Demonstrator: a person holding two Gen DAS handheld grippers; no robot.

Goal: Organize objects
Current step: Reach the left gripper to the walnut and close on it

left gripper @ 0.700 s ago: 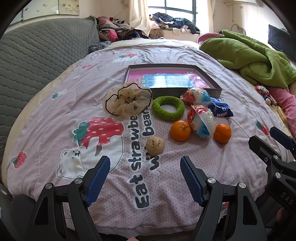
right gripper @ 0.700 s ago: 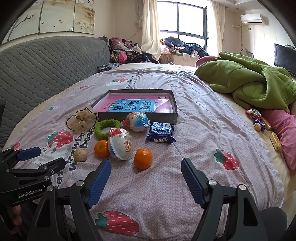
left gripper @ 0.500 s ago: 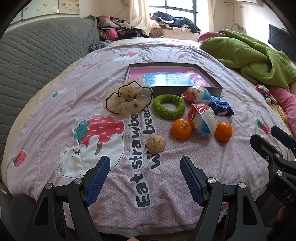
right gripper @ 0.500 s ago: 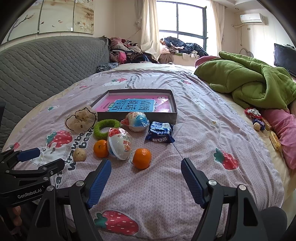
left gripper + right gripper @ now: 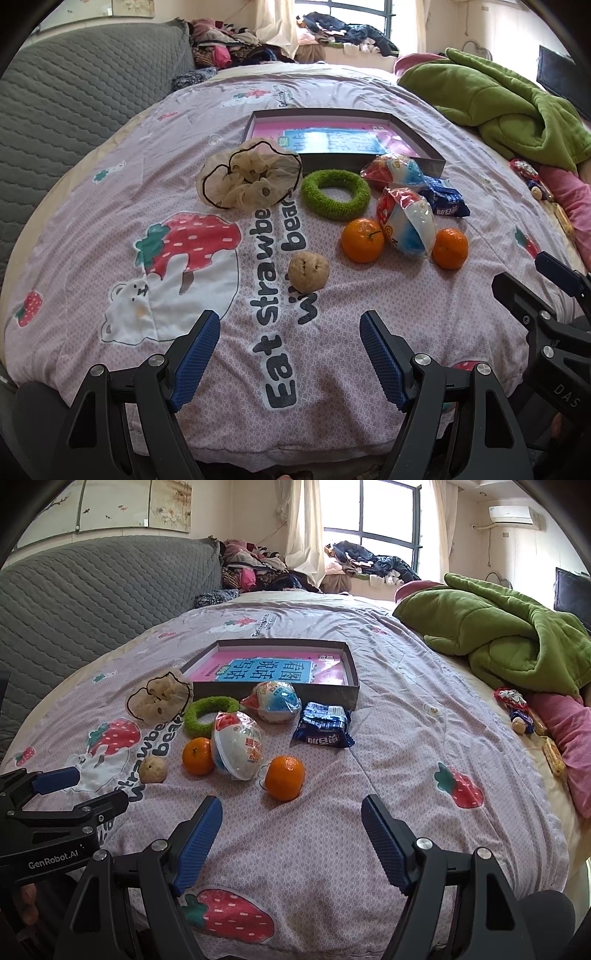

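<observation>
On the pink bedspread lie a walnut [image 5: 308, 271], two oranges [image 5: 362, 240] [image 5: 450, 247], two wrapped toy eggs [image 5: 406, 226] [image 5: 393, 171], a blue snack packet [image 5: 445, 201], a green ring [image 5: 335, 194] and a cream scrunchie [image 5: 248, 179]. Behind them stands a shallow grey box [image 5: 369, 159] with a pink book inside. My left gripper [image 5: 290, 356] is open and empty, hovering just short of the walnut. My right gripper [image 5: 291, 840] is open and empty, just short of the nearer orange [image 5: 284, 777]. The same box shows in the right wrist view [image 5: 347, 698].
A green blanket [image 5: 509, 635] is heaped at the right, with a pink pillow [image 5: 569, 734] and small toys [image 5: 515, 707] beside it. A grey quilted headboard [image 5: 92, 598] runs along the left. Clothes [image 5: 258, 568] pile at the far end. The bed edge is just below the grippers.
Both grippers have crept slightly forward toward the objects. Nothing on the bed has moved, and both stay open.
</observation>
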